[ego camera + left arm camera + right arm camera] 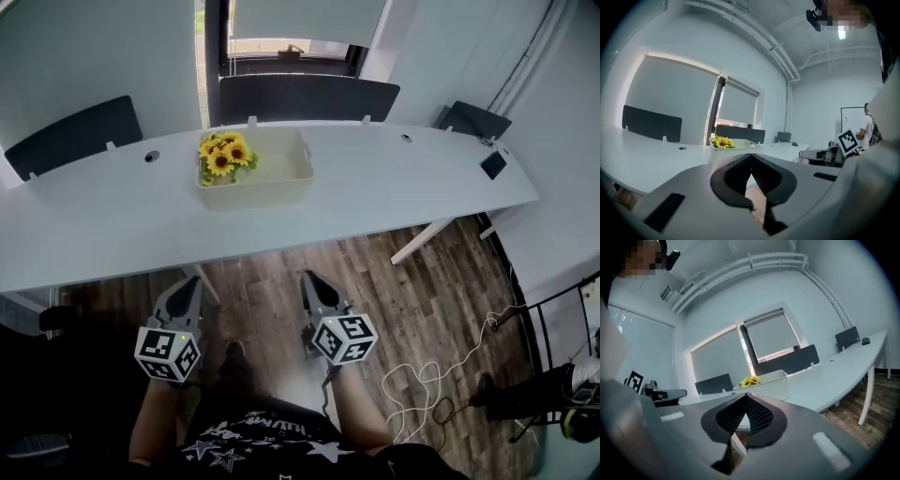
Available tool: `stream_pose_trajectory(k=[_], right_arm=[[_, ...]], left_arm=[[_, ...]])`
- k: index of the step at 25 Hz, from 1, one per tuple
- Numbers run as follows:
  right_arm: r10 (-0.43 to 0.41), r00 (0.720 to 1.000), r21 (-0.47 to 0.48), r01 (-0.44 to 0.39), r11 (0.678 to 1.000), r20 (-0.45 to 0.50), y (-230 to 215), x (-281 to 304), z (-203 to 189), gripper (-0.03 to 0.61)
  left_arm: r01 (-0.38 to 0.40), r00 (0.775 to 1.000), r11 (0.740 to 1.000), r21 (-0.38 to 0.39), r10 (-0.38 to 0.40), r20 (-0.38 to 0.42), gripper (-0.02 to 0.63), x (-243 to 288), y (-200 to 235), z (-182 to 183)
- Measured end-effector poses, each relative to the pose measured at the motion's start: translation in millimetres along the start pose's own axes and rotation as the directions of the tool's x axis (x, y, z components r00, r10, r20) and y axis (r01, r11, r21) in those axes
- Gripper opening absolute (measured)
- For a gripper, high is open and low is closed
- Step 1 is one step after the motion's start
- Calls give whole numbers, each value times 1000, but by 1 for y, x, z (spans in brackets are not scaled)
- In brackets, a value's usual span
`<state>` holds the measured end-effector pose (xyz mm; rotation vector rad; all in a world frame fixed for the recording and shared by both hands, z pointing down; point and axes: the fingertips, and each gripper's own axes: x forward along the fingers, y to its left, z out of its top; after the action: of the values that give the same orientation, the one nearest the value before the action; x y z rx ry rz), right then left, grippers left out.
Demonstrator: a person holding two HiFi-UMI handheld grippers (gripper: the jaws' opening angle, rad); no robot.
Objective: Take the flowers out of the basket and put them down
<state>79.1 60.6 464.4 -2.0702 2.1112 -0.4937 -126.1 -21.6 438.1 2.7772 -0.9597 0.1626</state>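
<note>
The left gripper (190, 281) and right gripper (309, 279), both clenched empty, hang short of the white desk (112, 216), aimed toward the basket (281, 183) where sunflowers (224, 156) wait untouched.

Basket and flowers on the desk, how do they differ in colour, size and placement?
The basket is plain white; the flowers are yellow with green leaves. The basket is wide and rectangular, while the flowers are a small bunch filling only its left end in the head view. The flowers rise above the basket's rim. Both are on the white desk.
</note>
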Motion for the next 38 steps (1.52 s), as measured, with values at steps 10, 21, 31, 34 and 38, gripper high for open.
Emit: stream_pose_trajectory(k=[10,21,31,34,38], right_arm=[[-21,1000,-128,18,992,-21,-2,93,38,3],[-49,999,-149,48,988,0,0,178,62,3],[-107,994,-147,107,983,5,-27,202,76,3],[-69,998,-151,69,986,4,-41,217,80,3],[-16,1000,-147,16,989,2,-62,255,92,3]], left_arm=[[31,1000,999,-20,-31,-2,9,76,53,25],[65,998,998,-18,-65,0,9,132,118,43],[87,996,996,-10,-87,-22,9,171,135,48],[65,997,998,-7,-65,-29,9,187,138,45],[18,999,1000,1,-18,-28,9,212,147,46]])
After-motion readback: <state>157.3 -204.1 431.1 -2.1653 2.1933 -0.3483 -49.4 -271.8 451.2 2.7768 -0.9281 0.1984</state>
